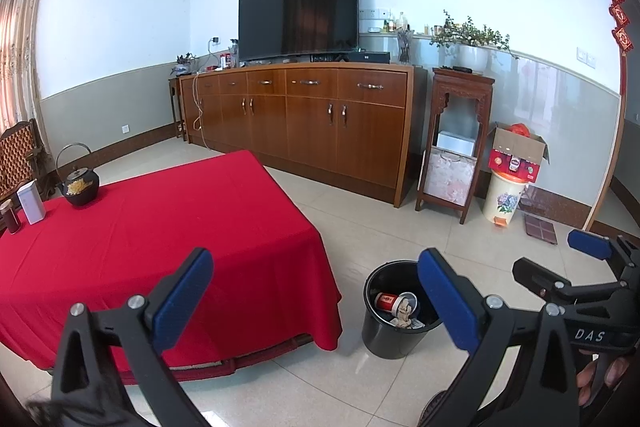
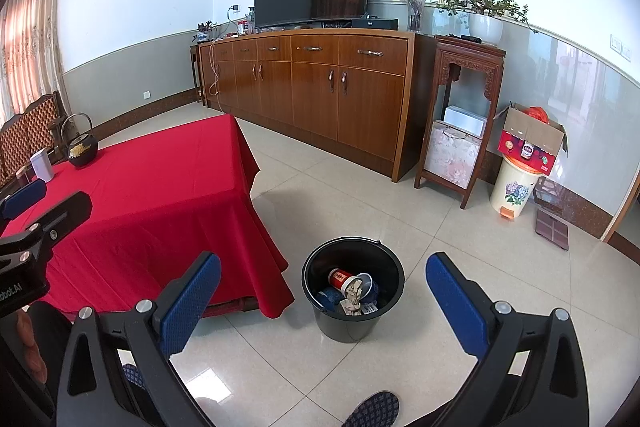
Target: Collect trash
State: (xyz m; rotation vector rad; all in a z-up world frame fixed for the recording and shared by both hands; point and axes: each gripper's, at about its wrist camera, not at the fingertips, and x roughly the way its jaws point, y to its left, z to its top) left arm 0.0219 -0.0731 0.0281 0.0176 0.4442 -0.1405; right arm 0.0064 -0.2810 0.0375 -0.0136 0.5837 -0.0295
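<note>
Both the left gripper and right gripper hold jaws spread empty, the black bucket of trash at lower centre.

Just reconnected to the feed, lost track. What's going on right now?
Both grippers, left and right, are open and hold nothing. They hang above the tiled floor beside the red-clothed table. The black bucket on the floor already holds trash: a red paper cup and crumpled paper. Only a teapot and containers show on the table.
</note>
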